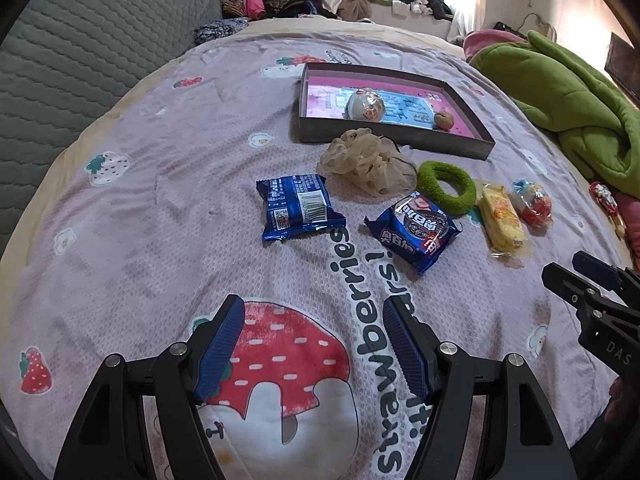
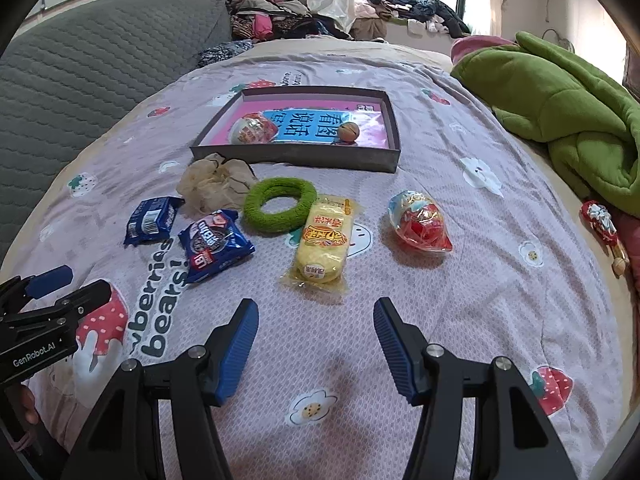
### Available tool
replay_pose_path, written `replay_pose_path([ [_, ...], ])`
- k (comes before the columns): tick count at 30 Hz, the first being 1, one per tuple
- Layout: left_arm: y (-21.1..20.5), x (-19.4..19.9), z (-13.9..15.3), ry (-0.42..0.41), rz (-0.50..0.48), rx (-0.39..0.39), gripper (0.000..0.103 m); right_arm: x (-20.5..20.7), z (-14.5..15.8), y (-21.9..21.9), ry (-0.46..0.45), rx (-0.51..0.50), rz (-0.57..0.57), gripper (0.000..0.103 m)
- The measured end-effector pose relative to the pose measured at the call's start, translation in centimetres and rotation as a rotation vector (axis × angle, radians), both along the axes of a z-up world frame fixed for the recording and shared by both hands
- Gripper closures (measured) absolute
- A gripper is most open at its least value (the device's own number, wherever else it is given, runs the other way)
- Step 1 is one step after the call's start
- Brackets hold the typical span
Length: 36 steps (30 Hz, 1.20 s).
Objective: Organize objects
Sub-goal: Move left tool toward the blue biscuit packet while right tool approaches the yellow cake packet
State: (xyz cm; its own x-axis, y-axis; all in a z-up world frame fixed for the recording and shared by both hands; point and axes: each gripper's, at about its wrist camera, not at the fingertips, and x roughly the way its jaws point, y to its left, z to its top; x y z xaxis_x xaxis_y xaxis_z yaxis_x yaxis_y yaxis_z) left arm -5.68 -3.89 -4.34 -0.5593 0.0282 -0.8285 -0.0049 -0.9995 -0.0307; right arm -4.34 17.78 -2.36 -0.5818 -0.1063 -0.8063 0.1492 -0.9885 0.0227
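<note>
On the strawberry bedspread lie two blue cookie packs (image 1: 300, 208) (image 1: 416, 230), a beige scrunchie (image 1: 366, 162), a green hair ring (image 2: 280, 204), a yellow cake pack (image 2: 326, 246) and a clear red-filled toy egg (image 2: 418, 226). A shallow dark tray (image 2: 298, 158) with a pink lining farther back holds another toy egg (image 2: 252, 130) and a small brown ball (image 2: 348, 132). My left gripper (image 1: 314, 308) hovers open over the strawberry print, short of the cookie packs. My right gripper (image 2: 316, 308) is open just before the yellow cake pack. Nothing sits between either pair of fingers.
A green blanket (image 2: 560, 100) is heaped at the right edge, with a red-and-white wrapped item (image 2: 600, 222) beside it. A grey quilted cushion (image 1: 92, 52) rises at the left. Clothes pile up by the window behind the bed.
</note>
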Motion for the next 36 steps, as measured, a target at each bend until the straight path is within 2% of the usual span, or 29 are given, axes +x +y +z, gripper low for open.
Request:
replay_pose_path([
  [9,-0.4,-1.5,-0.9,-0.012,0.012,0.011,0.03,-1.5,-1.0,0.4,-0.019,-0.023,-0.029,0.043],
  [36,-0.2,-8.0,-1.2,-0.011,0.031,0.007,0.03,-6.2,-2.8,0.4,-0.043,-0.01,-0.071,0.043],
])
